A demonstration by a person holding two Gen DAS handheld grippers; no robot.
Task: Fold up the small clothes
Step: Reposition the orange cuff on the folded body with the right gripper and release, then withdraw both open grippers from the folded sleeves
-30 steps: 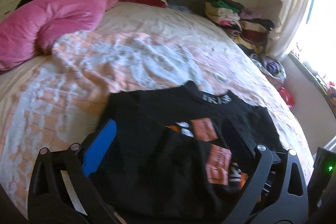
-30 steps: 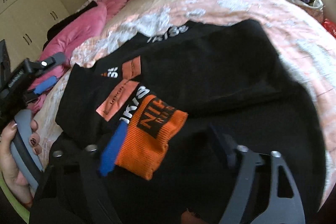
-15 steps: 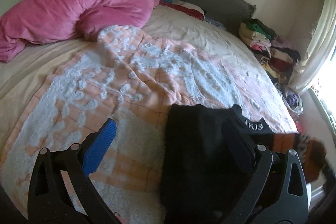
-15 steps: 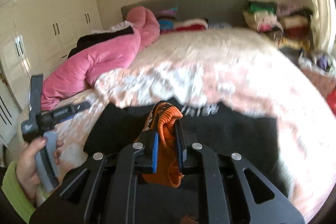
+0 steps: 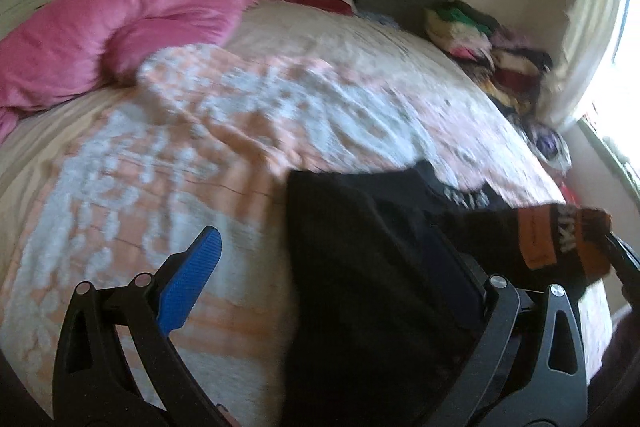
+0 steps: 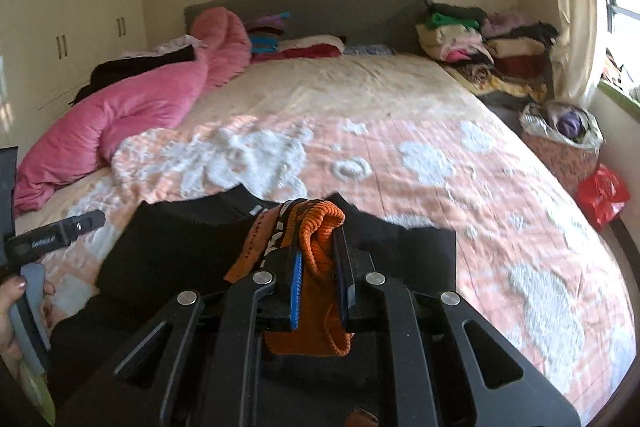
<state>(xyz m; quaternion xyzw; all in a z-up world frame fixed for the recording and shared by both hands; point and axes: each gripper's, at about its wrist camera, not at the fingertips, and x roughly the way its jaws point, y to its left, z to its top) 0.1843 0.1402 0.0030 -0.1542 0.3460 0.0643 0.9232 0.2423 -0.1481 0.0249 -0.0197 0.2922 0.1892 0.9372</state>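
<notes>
Left wrist view: we find the left gripper (image 5: 320,287) with its jaws spread wide and nothing clamped. Its blue pad (image 5: 188,279) stands over the peach bedspread (image 5: 160,155); the other finger lies over the black sweater (image 5: 360,267), and we cannot tell whether it touches the cloth. The sweater's orange cuff (image 5: 560,239) is drawn off to the right edge, above the bed.

Right wrist view: the right gripper (image 6: 318,279) is nearly closed and pinches the orange cuff (image 6: 320,235), a fold of knit bulging above the pads. The jaws closed on it within the last second. The sweater's black body (image 6: 180,243) trails on the bedspread (image 6: 440,167) at the near end of the bed. A hand (image 6: 16,311) holds the left gripper at the left edge.

Risks, in our judgement: the grip takes only bunched ribbing, so the cuff may slide free if pulled sharply. With the body unpinned, the whole garment may drag and crease the fold.
</notes>
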